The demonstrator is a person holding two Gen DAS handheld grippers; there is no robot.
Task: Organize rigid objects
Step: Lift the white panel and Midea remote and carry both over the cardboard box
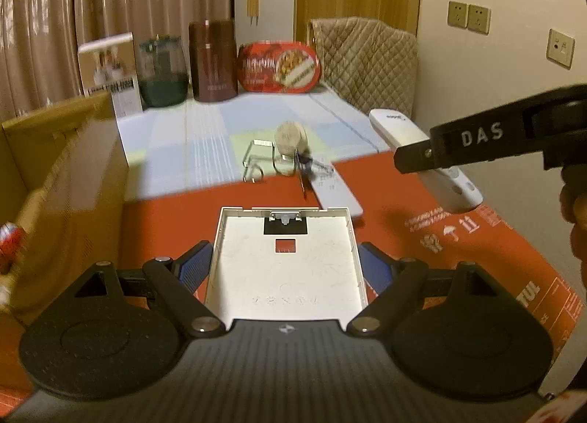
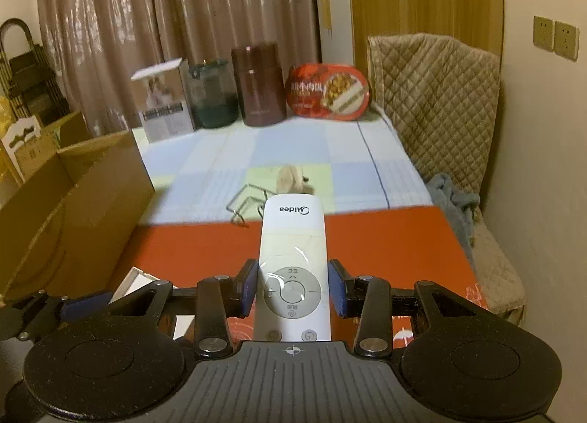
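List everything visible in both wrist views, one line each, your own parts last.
remote control: one, white, held in the right tool
plastic tray: one, white, held in the left tool
flat red box: one, under both tools
second remote: one, white, on the red box's far edge
keys: one bunch, beside a round beige fob
cardboard box: one, brown, open, left
checked cloth: one, blue and green, on the table
oval tin: one, red, far edge
tall canister: one, dark brown, beside the tin
glass jar: one, dark green
carton: one, white-topped
left tool: black, blue pads
right tool: black, blue pads
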